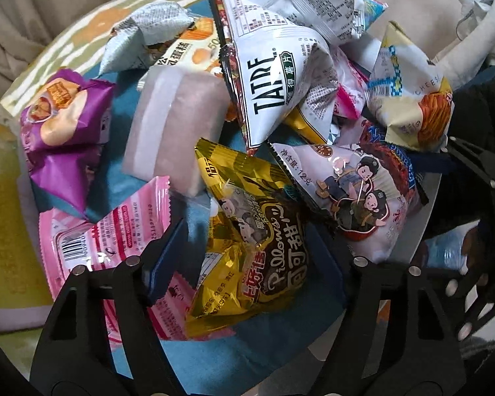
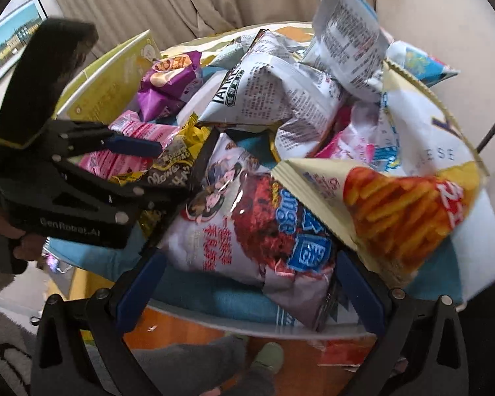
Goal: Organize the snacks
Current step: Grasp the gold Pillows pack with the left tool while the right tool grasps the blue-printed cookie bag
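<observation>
Nearest the left wrist camera, a crinkled gold foil snack bag with dark brown lettering [image 1: 247,247] lies between the spread fingers of the left gripper [image 1: 247,257], whose jaws are released around it; whether the blue pads touch the foil I cannot tell. At nine o'clock from that bag a flat pink wrapper with a barcode [image 1: 115,237] lies under the left finger, and at ten o'clock sit two glossy purple pastry packets [image 1: 62,125], one stacked against the other. A pale pink and white wrapped cake block [image 1: 178,125] stands at eleven o'clock, just beside the gold bag. At twelve o'clock a white pillow bag printed TATRE [image 1: 274,92] leans tilted over the heap, and at two o'clock a white bag with two cartoon figures [image 1: 356,188] touches the gold bag's edge. All of these lie heaped on a blue cloth [image 1: 198,211] covering the round white bench [image 2: 313,326]. In the right wrist view the right gripper [image 2: 247,283] has its jaws released on either side of a white and dark red snack bag with blue characters [image 2: 257,231], near the bench's rim at six o'clock. At three o'clock from it a cream bag picturing orange fries [image 2: 396,211] rests tilted on the pile, and beige curtains [image 2: 148,0] hang behind.
</observation>
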A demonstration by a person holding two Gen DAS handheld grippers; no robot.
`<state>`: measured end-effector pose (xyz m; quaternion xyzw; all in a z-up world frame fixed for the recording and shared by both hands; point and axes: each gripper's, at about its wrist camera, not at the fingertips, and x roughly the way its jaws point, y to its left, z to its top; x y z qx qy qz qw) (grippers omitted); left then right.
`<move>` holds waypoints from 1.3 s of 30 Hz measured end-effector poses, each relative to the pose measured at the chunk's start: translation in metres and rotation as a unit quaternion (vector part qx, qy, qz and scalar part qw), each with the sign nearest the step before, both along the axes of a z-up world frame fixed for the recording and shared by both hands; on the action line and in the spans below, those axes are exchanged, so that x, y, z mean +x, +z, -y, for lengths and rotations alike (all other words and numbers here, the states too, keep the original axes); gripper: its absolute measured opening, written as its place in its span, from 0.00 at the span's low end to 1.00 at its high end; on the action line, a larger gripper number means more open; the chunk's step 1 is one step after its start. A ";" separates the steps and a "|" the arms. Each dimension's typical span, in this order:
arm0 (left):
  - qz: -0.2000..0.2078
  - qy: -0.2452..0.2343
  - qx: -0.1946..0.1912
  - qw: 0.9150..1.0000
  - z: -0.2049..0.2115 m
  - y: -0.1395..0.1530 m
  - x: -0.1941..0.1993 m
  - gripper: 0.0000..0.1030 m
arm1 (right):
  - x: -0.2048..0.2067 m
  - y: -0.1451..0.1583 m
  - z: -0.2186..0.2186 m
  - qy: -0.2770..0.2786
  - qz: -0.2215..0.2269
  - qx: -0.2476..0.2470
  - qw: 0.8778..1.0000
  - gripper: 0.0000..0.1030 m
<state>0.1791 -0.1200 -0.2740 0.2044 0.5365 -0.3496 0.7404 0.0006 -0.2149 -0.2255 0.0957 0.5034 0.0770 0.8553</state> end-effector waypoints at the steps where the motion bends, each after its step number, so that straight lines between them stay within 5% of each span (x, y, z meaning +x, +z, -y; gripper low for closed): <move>1: 0.000 -0.003 0.003 1.000 0.001 -0.001 0.001 0.69 | 0.001 0.000 0.005 -0.006 -0.001 0.014 1.000 1.00; 8: 0.007 -0.029 0.031 0.999 0.015 -0.016 -0.008 0.51 | 0.003 -0.006 0.038 -0.071 -0.013 0.092 0.993 1.00; 25: 0.023 0.004 0.030 0.999 0.003 -0.011 -0.010 0.41 | 0.031 -0.013 0.040 -0.098 -0.019 0.092 0.991 0.99; 33: 0.034 0.038 0.028 0.998 -0.010 0.004 -0.033 0.40 | 0.022 0.001 0.023 -0.077 -0.004 0.067 0.995 0.66; 39: 0.050 0.065 0.024 0.996 -0.018 0.026 -0.047 0.40 | 0.022 0.010 0.012 -0.066 0.008 0.077 0.995 0.59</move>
